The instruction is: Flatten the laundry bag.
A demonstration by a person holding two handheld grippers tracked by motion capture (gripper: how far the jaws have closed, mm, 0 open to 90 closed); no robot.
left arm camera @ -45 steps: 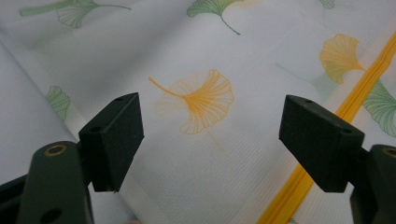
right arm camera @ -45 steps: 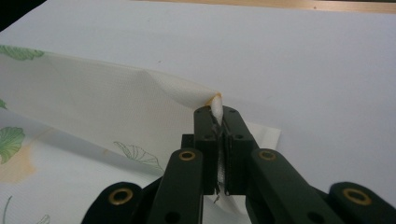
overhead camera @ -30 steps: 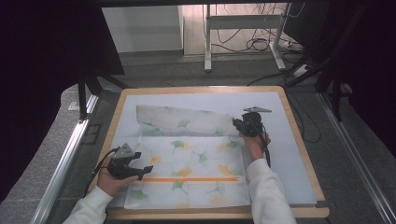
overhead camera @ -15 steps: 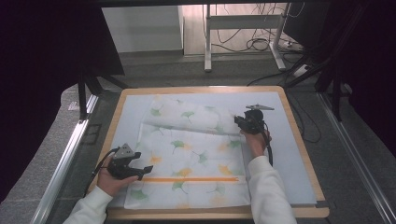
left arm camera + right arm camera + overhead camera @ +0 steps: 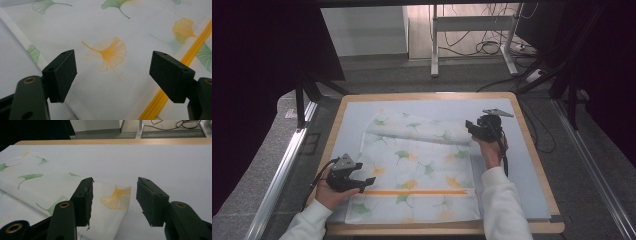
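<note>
A white cloth (image 5: 417, 170) printed with green and orange ginkgo leaves lies spread on the pale blue mat (image 5: 522, 175). Its far edge is folded over toward me. An orange stripe (image 5: 417, 191) runs across its near part. My left gripper (image 5: 367, 184) rests low at the cloth's left side, open, the leaf print (image 5: 110, 52) and the stripe (image 5: 197, 40) showing between its jaws. My right gripper (image 5: 472, 129) hovers at the fold's right end. Its jaws have just been opening. The folded corner (image 5: 117, 195) lies under the gap between them, touched by neither pad.
The mat sits on a wooden board (image 5: 534, 150) with raised edges. Bare mat lies right of the cloth and behind it (image 5: 150, 160). Past the board are a metal stand (image 5: 434, 45), floor cables (image 5: 492, 47) and dark curtains on both sides.
The right gripper's jaws opened and let go of the cloth's folded corner. The lifted fold dropped onto the cloth and now lies slanted. The left gripper stayed put.
</note>
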